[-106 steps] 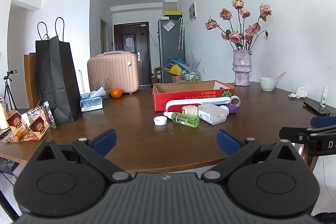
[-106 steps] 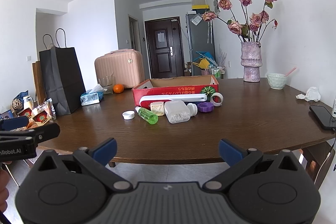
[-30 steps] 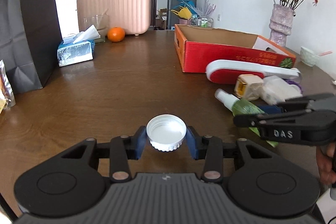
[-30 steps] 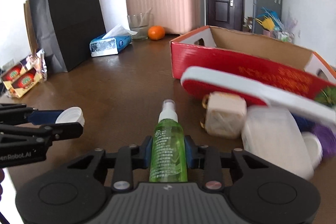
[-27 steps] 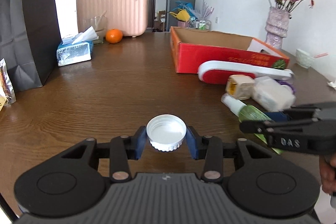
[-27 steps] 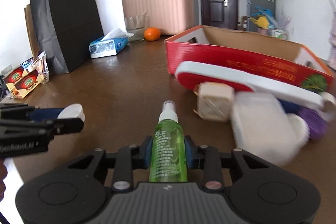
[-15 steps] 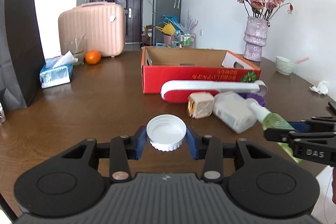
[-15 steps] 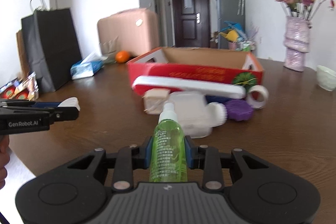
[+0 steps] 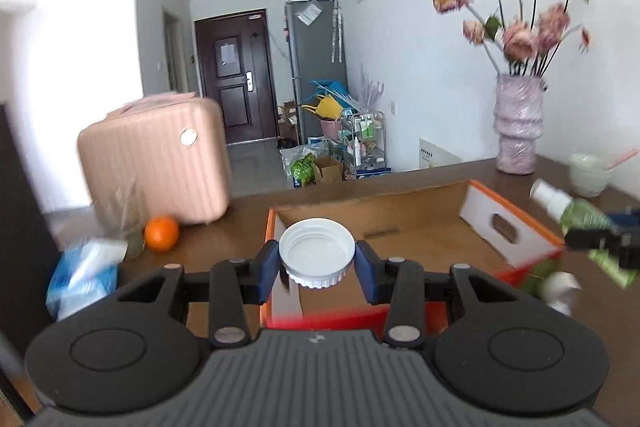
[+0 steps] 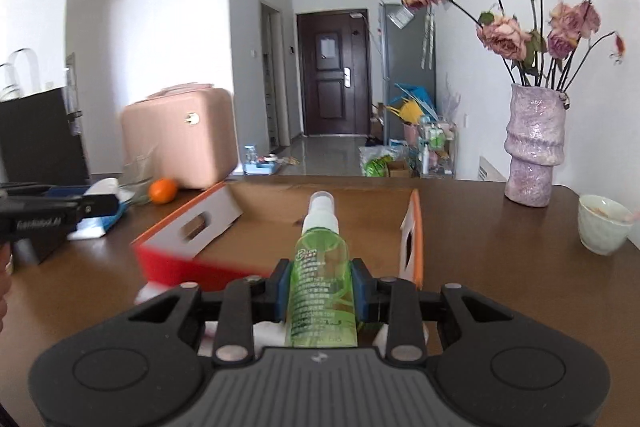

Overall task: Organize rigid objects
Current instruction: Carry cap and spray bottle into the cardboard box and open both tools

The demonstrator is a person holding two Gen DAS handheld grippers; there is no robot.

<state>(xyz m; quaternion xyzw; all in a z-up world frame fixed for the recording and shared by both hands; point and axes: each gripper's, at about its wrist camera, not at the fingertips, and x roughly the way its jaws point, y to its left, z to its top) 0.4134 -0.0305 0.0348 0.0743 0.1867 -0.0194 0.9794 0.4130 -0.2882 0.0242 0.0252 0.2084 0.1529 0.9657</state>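
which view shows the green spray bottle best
The right wrist view: the green spray bottle sits centered and sharp, clamped in the right gripper, label and white nozzle visible. The left wrist view catches it only at the far right edge, small, blurred and partly hidden behind the gripper holding it.

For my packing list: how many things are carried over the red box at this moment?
2. A white cap is in the left tool, and a green spray bottle in the right tool. Both hang above the red box.
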